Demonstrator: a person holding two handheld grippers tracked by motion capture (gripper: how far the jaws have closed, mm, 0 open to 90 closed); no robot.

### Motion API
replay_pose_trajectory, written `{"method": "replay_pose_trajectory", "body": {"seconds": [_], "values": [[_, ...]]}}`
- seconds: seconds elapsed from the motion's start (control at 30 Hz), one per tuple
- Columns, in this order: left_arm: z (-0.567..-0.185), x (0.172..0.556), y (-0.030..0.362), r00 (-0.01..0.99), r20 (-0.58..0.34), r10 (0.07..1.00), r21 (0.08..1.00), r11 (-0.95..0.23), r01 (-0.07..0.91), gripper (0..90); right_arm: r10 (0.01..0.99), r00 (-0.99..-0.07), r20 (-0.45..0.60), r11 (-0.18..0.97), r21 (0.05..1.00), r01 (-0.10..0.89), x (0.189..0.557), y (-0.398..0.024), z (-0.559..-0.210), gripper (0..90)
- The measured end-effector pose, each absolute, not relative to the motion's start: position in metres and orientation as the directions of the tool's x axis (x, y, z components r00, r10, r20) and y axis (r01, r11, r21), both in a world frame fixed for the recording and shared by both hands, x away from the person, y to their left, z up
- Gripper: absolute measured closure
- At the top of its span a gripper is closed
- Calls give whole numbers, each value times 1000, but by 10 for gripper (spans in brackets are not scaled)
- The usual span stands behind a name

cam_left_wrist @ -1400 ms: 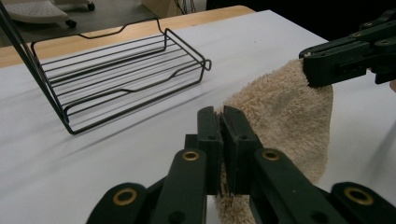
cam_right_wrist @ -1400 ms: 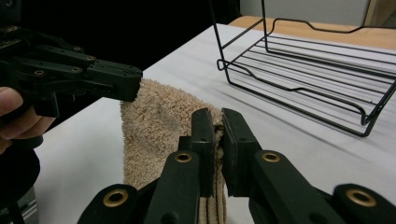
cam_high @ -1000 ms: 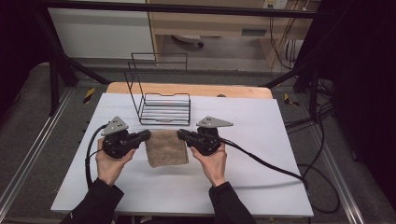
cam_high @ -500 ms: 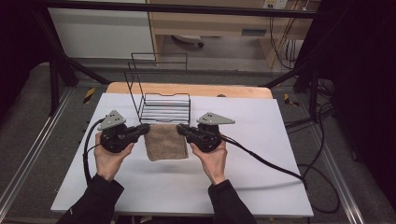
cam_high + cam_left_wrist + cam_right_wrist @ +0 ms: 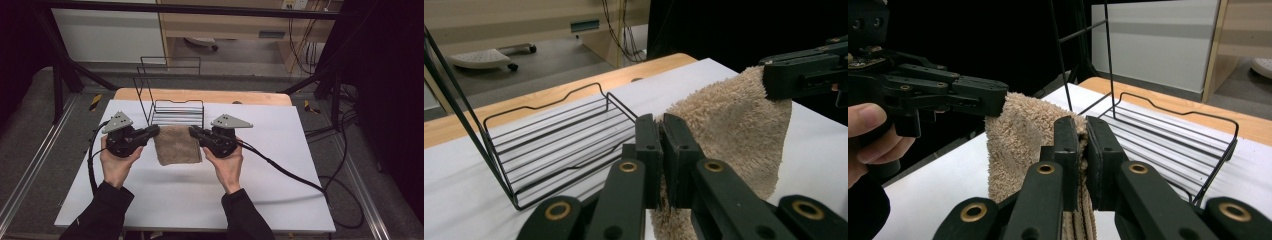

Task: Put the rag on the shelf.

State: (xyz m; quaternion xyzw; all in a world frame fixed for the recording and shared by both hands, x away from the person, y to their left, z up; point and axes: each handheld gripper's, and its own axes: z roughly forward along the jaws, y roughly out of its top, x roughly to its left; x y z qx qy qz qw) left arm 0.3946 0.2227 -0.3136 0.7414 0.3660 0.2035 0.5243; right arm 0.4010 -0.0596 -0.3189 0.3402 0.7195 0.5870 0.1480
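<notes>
A folded beige towel (image 5: 176, 145) hangs between both grippers just above the white table (image 5: 150, 200). My left gripper (image 5: 156, 131) is shut on the towel's far left corner; its jaws pinch the cloth (image 5: 724, 125) in the left gripper view. My right gripper (image 5: 192, 131) is shut on the far right corner, and the towel (image 5: 1018, 135) drapes down below its jaws in the right gripper view. The towel's near edge hangs low by the table; whether it touches I cannot tell. A black wire rack (image 5: 172, 107) stands just behind the towel.
The wire rack (image 5: 559, 145) has a tall open frame at its left and back. A wooden board (image 5: 200, 96) edges the table's far side. Cables (image 5: 290, 172) trail from the right gripper over the table's right side. Metal rails flank the table.
Both grippers have risen a little and moved slightly toward the rack, lifting the towel's far edge with them. The grips on the two corners are unchanged.
</notes>
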Motion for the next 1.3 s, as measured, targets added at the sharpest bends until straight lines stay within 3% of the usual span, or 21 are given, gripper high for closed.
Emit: {"method": "replay_pose_trajectory", "body": {"seconds": [1.3], "values": [[-268,419,228,617,-71,784,966,-101,240,862,683,-717,139,27,976,215,422,-51,-272,850]]}}
